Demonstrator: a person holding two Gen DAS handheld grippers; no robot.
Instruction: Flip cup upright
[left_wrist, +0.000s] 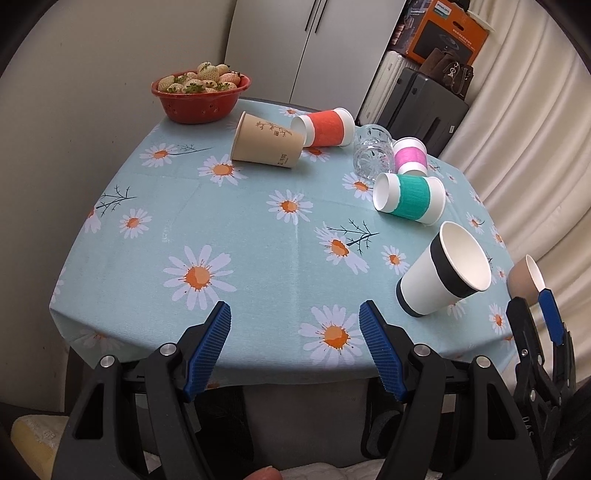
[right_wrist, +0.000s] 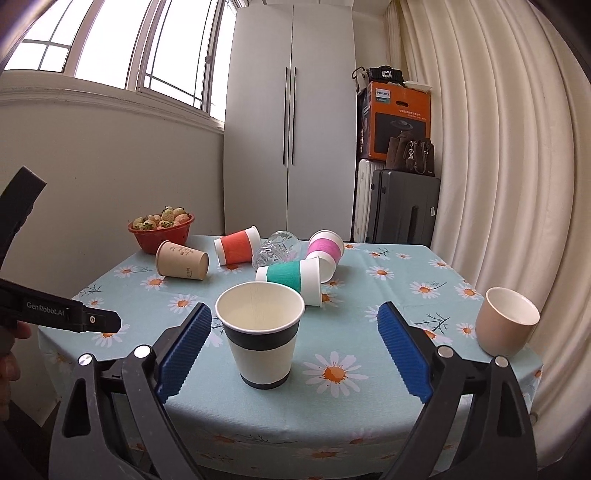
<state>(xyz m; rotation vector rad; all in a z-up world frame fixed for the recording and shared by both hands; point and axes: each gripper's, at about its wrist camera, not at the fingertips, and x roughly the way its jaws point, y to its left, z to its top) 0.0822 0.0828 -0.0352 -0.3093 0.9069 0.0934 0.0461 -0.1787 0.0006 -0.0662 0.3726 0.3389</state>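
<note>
Both views look forward from the desk's (left_wrist: 184, 229) near edge, left angled downward, right more level; they share the black-banded cup (right_wrist: 260, 338).

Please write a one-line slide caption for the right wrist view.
Open right gripper faces an upright black-banded cup; five cups lie tipped behind on the daisy tablecloth.

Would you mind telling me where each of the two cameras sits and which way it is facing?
Left wrist: on the left gripper, at the table's near edge, facing the tablecloth and tipped cups; its open fingers and the right gripper show.
Right wrist: on the right gripper, facing the upright black-banded cup; its open fingers, the left gripper's body and a hand show.
Shared: black-banded cup, teal-sleeved cup, strawberry bowl.
</note>
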